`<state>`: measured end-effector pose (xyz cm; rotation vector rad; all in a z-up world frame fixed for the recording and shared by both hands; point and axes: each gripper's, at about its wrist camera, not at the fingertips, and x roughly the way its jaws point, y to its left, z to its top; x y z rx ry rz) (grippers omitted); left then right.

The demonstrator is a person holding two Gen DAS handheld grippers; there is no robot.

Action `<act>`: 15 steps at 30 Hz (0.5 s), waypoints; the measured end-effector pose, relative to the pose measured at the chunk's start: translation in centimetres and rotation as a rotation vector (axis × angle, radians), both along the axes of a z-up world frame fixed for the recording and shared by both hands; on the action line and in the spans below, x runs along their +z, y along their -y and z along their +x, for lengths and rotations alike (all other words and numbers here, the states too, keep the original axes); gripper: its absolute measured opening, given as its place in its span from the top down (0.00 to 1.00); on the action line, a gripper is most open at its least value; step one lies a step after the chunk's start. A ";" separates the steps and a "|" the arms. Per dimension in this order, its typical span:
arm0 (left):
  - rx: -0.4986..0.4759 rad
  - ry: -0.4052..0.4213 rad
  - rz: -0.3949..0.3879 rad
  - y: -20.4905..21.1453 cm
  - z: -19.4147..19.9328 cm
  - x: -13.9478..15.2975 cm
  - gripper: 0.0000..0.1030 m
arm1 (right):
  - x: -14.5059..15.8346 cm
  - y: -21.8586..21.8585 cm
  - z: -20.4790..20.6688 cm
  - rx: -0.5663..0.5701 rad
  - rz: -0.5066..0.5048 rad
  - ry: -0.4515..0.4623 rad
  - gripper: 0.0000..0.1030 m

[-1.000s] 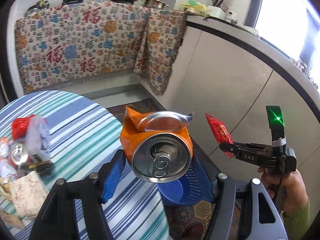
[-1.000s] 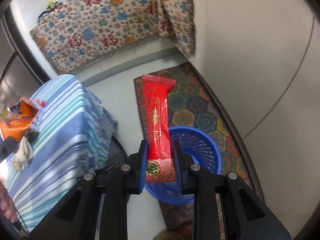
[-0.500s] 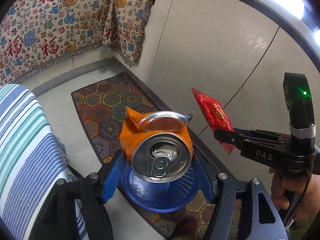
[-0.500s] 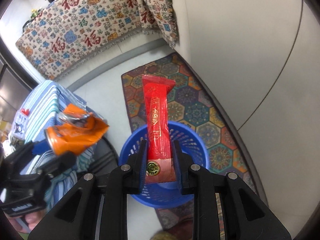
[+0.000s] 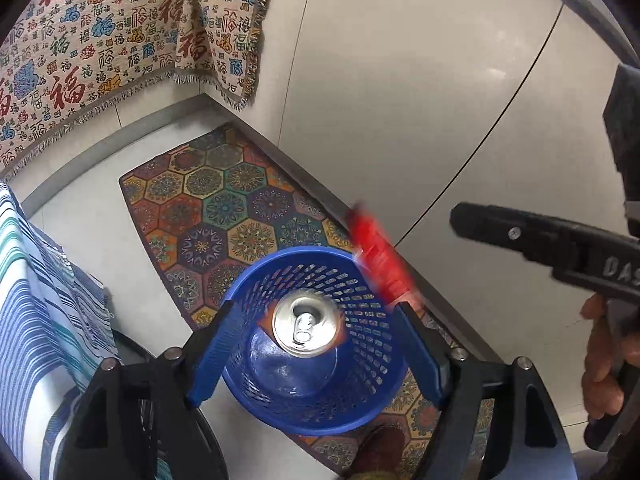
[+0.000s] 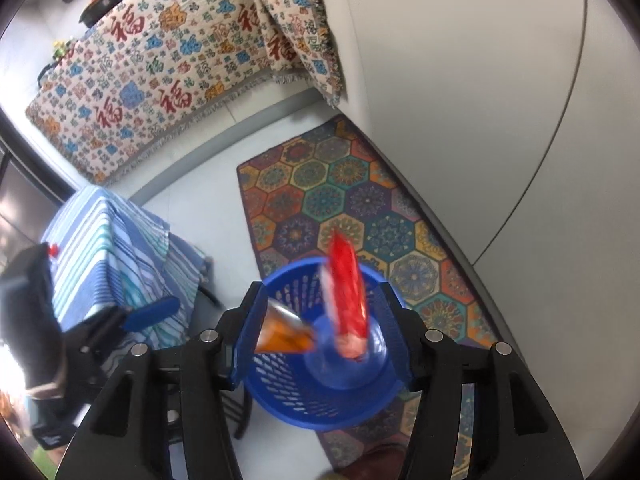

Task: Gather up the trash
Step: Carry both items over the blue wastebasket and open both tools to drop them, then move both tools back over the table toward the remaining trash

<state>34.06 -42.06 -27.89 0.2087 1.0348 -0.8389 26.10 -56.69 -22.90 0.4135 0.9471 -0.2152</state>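
Blue basket [image 5: 256, 392]: orange can [image 5: 306, 326] and red wrapper [image 6: 347, 294] inside its rim, both blurred | left gripper [image 5: 316, 344]: jaws opening, touching nothing | right gripper [image 6: 320, 334]: jaws opening, touching nothing

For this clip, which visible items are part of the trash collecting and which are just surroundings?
Part of the job:
- crushed orange can, dropping into the bin
- red wrapper, blurred, falling over the bin
- blue bin
- left gripper and right gripper, both opening, neither pressing on anything

Just surroundings:
- patterned rug
- striped tablecloth
- printed cloth
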 end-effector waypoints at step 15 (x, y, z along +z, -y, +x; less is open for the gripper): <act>0.110 0.170 -0.091 -8.5 -6.7 8.2 0.23 | 5.7 -4.8 -1.7 -0.002 -0.197 0.188 0.24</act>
